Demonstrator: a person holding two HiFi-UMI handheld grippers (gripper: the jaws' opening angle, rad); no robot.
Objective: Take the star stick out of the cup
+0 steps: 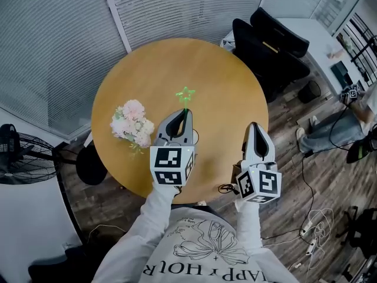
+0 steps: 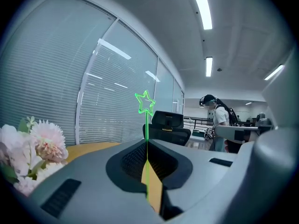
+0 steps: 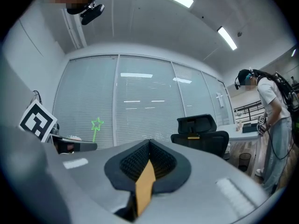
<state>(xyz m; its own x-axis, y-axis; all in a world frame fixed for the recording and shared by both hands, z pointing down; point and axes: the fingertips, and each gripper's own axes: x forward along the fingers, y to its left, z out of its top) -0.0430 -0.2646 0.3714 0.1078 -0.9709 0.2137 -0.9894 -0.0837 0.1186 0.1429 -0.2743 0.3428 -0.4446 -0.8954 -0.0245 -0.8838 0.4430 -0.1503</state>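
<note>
Left gripper (image 1: 184,117): grey moulded jaws with ribbed black pads, closed on the star stick (image 2: 145,102). The stick is thin translucent green, its shaft upright and its outline star above the tips, held over the bench.

Right gripper (image 1: 254,127): jaws together, nothing between them, near the bench edge.

Flower bunch (image 1: 133,123): ruffled pink-white petals, just left of the left gripper.

Bench (image 1: 224,87): round, smooth tan wood.

Beyond it: slatted blinds (image 1: 177,5) and black office chairs (image 1: 268,46).

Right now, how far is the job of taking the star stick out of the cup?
Looks done: the star stick stands clear in the air, no cup visible around it. In hand: the left gripper is shut on its stem, beside the flowers. Left: probably only setting it down; the right gripper is shut and empty.
</note>
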